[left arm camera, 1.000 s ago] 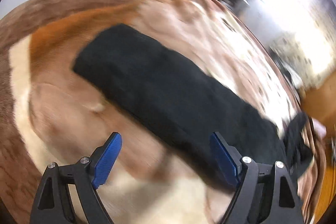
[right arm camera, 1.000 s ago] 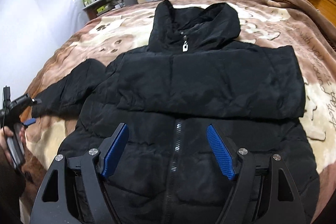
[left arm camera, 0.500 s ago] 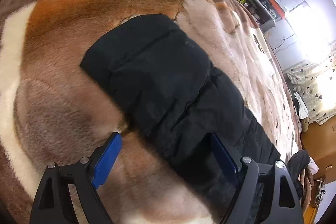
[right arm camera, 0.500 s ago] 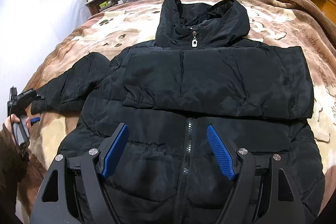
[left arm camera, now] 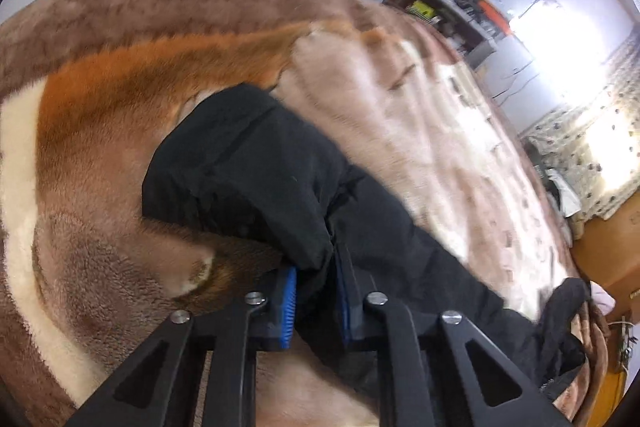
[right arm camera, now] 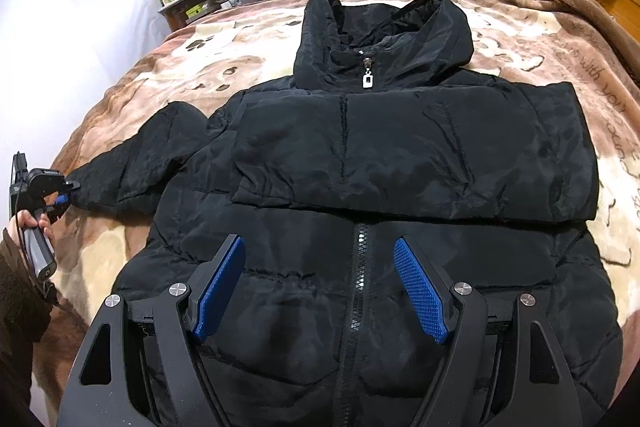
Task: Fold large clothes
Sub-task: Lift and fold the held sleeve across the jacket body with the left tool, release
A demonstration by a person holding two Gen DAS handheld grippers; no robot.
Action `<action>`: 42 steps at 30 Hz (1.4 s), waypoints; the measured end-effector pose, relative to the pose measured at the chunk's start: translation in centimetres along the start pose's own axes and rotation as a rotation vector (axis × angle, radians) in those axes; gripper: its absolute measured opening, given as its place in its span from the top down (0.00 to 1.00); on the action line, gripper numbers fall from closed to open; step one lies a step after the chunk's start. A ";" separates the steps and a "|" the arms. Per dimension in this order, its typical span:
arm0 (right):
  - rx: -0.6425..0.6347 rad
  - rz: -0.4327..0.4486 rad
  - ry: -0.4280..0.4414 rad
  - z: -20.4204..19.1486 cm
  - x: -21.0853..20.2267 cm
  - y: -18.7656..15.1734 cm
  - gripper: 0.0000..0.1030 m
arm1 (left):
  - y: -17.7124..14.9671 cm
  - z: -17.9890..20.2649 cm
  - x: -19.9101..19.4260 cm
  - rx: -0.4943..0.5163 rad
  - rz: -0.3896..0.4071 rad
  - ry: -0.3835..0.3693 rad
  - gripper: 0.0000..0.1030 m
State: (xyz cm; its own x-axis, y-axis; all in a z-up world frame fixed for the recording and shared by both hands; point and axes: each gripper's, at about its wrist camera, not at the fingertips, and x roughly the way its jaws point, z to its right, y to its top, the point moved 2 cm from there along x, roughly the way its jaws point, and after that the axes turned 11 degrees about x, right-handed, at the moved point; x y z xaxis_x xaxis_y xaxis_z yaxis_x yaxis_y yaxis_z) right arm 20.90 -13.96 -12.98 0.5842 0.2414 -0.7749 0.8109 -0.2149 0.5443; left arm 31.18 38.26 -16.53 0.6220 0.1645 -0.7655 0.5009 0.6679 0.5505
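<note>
black puffer jacket [right arm camera: 360, 195] lies face up on the blanket [right arm camera: 540, 39], one sleeve already folded across the chest. left gripper [left arm camera: 316, 301] is closing on the other sleeve's cuff [left arm camera: 256, 179]; right gripper [right arm camera: 320, 283] gapes wide, empty. risk: slick padded fabric slips out mid-fold.

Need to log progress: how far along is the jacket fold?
One sleeve already lies folded across the chest of the black jacket. In hand: the left gripper is closing on the other sleeve's cuff, outstretched on the blanket. The right gripper hangs open over the zipper. Left: this sleeve, then the body and hood.
</note>
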 end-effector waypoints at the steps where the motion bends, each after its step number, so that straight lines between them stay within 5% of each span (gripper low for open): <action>1: 0.001 0.003 -0.002 0.1 -0.1 0.0 0.25 | 0.2 0.4 -0.4 0.020 0.015 -0.006 0.86; 10: 0.028 0.026 0.015 0.8 -1.3 0.2 0.25 | 0.4 7.7 -5.8 0.277 0.164 -0.087 0.86; 18: 0.069 0.053 0.022 2.7 -2.7 0.5 0.25 | -4.1 16.2 -9.7 0.570 0.235 -0.183 0.86; 30: 0.167 0.090 0.030 7.2 -4.7 0.9 0.25 | -12.1 27.4 -12.2 0.848 0.191 -0.292 0.86; 42: 0.272 0.102 0.010 12.2 -5.7 0.7 0.25 | -21.0 35.3 -10.4 0.967 0.064 -0.375 0.86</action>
State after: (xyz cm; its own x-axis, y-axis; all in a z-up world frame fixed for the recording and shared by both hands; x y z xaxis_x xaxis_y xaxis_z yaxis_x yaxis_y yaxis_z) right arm 17.65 -27.05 -12.09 0.6639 0.2143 -0.7165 0.7093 -0.4842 0.5124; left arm 35.45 -3.15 -8.40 0.7290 -0.1673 -0.6637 0.6261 -0.2288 0.7454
